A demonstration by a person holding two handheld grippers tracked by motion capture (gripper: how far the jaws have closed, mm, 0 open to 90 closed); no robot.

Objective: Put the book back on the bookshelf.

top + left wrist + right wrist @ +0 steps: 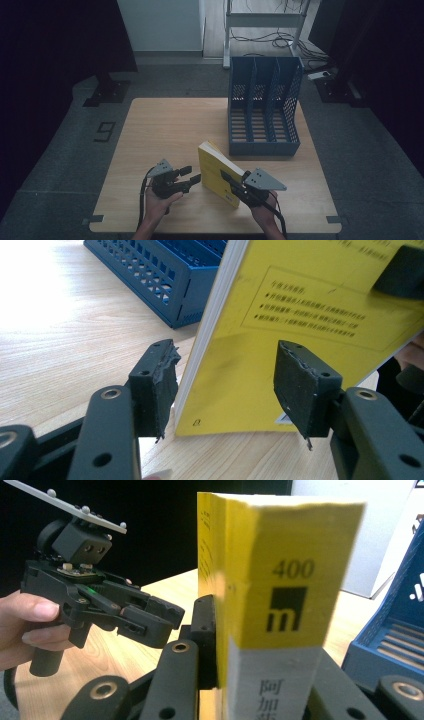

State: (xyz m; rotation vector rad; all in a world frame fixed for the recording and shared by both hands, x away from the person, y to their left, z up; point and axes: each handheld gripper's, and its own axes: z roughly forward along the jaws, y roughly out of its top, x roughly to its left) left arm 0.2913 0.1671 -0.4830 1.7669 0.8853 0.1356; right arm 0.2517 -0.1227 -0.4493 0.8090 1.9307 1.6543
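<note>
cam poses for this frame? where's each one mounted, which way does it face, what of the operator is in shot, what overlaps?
High view: above the person's side, looking forward and down on the light wooden table; forearms, left gripper, right gripper.
Left gripper view: on the left gripper, facing the thick yellow paperback book between its open jaws.
Right gripper view: on the right gripper, clamped on the book's spine; left hand beyond.
Shared: book and dark blue plastic file rack.

Your right gripper (260,680) hides the book (280,580) spine's lower part; its right jaw sits behind, at 5 o'clock.
</note>
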